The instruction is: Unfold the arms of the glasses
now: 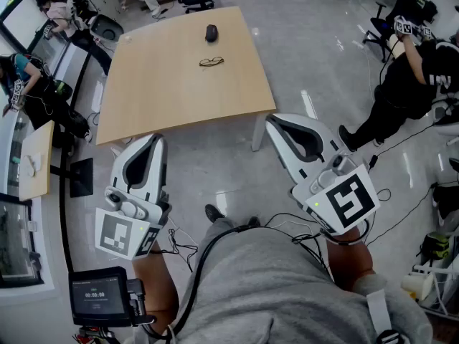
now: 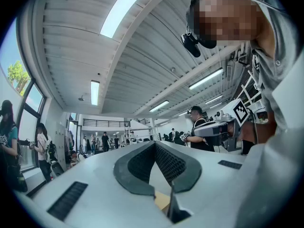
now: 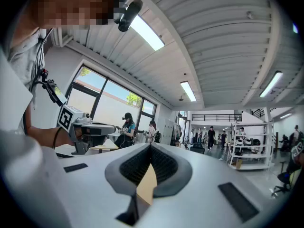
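Pale wooden bench [image 1: 165, 92] at upper centre of the head view, standing on grey floor, well apart from both grippers. Left gripper [image 1: 152, 143] held low and near the body, aimed roughly toward the bench's near edge; jaws together at the tips in its own view, nothing between the pads, only ceiling and room beyond. Right gripper [image 1: 278, 122] likewise held near the body, level, jaws closed tip to tip and empty. Small dark rounded object [image 1: 211, 32] toward the bench's far edge; too small to identify. Glasses [image 1: 211, 61] lying on the bench top just nearer than that object, touched by nothing; too small to tell how the arms lie, presumably folded given the task. Task judged not yet begun: approach first, jaws to open before any contact. Likely trouble: closed tips arriving at the frame and shoving it across the smooth top instead of taking it. Also possible: thin arm slipping from the pads while swinging out; a pinch on a lens rather than the frame; hinge strain from a pull with the frame left unsteadied by the other gripper.
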`<action>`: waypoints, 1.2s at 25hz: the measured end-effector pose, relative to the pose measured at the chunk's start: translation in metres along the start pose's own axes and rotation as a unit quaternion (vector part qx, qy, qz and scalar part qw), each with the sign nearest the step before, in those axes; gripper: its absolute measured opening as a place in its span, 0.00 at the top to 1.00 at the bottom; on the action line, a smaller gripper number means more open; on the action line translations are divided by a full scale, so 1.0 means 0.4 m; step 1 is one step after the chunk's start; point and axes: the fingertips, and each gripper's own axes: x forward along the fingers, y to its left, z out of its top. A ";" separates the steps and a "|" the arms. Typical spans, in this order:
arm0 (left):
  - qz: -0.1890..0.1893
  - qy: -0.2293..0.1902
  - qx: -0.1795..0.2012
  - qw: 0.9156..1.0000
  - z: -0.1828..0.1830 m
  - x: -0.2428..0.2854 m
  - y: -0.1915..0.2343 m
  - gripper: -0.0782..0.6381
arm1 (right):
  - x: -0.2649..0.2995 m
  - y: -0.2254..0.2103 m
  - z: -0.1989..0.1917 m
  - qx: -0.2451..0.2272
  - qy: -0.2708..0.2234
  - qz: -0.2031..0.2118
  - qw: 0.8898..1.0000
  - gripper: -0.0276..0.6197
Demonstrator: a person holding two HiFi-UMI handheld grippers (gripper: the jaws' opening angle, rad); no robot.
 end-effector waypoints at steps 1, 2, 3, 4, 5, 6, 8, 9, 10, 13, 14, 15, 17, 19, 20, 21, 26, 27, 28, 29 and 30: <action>-0.001 0.000 0.000 1.000 0.004 -0.004 -0.004 0.88 | -0.006 0.003 0.001 0.001 0.001 -0.001 1.000 0.95; -0.001 0.001 0.000 1.000 0.007 -0.007 -0.007 0.88 | -0.011 0.005 0.002 0.002 0.001 -0.001 1.000 0.95; 0.000 0.001 0.000 1.000 0.009 -0.008 -0.008 0.88 | -0.013 0.006 0.002 0.003 0.001 -0.001 1.000 0.95; 0.000 0.000 0.001 1.000 0.010 -0.008 -0.006 0.88 | -0.011 0.005 0.002 0.003 0.000 -0.001 1.000 0.95; 0.001 0.000 0.002 1.000 0.010 -0.006 -0.003 0.88 | -0.007 0.003 0.001 0.004 0.000 0.000 1.000 0.95; 0.002 0.001 0.002 1.000 0.008 -0.003 0.000 0.88 | -0.001 0.000 -0.001 0.004 0.000 0.002 1.000 0.95; 0.004 0.003 0.001 1.000 0.004 0.002 0.005 0.88 | 0.007 -0.004 -0.002 0.005 0.000 0.004 1.000 0.95; 0.003 0.004 0.001 1.000 0.002 0.005 0.006 0.88 | 0.010 -0.006 -0.003 0.005 0.001 0.005 1.000 0.95; 0.003 0.005 0.001 1.000 0.001 0.007 0.006 0.88 | 0.011 -0.008 -0.004 0.006 0.002 0.005 1.000 0.95; 0.003 0.008 0.001 1.000 -0.003 0.009 0.008 0.88 | 0.016 -0.010 -0.009 0.009 0.004 0.005 1.000 0.95; 0.002 0.010 0.001 1.000 -0.005 0.010 0.009 0.88 | 0.018 -0.010 -0.010 0.009 0.004 0.005 1.000 0.95; 0.002 0.011 0.002 1.000 -0.006 0.010 0.010 0.88 | 0.020 -0.009 -0.012 0.010 0.005 0.006 1.000 0.95; 0.002 0.012 0.002 1.000 -0.009 0.013 0.009 0.88 | 0.021 -0.009 -0.014 0.010 0.006 0.006 1.000 0.95; 0.000 0.012 0.002 1.000 -0.008 0.020 0.009 0.88 | 0.023 -0.015 -0.014 0.010 0.007 0.005 1.000 0.95; 0.000 0.012 0.001 1.000 -0.008 0.026 0.014 0.88 | 0.028 -0.020 -0.014 0.010 0.008 0.005 1.000 0.95; -0.001 0.013 0.001 1.000 -0.010 0.033 0.022 0.88 | 0.037 -0.026 -0.014 0.011 0.010 0.004 1.000 0.95; -0.005 0.015 -0.002 1.000 -0.034 0.078 0.057 0.88 | 0.082 -0.055 -0.025 0.018 0.009 0.011 1.000 0.95; -0.006 0.016 -0.002 1.000 -0.046 0.086 0.067 0.88 | 0.097 -0.057 -0.032 0.025 0.006 0.017 1.000 0.95; -0.007 0.018 -0.003 1.000 -0.059 0.092 0.081 0.88 | 0.114 -0.057 -0.040 0.034 0.003 0.022 0.999 0.95; -0.007 0.020 -0.006 1.000 -0.071 0.093 0.097 0.88 | 0.132 -0.054 -0.047 0.043 0.002 0.026 0.999 0.95; -0.007 0.023 -0.008 1.000 -0.080 0.091 0.115 0.88 | 0.148 -0.049 -0.052 0.050 0.003 0.027 0.998 0.95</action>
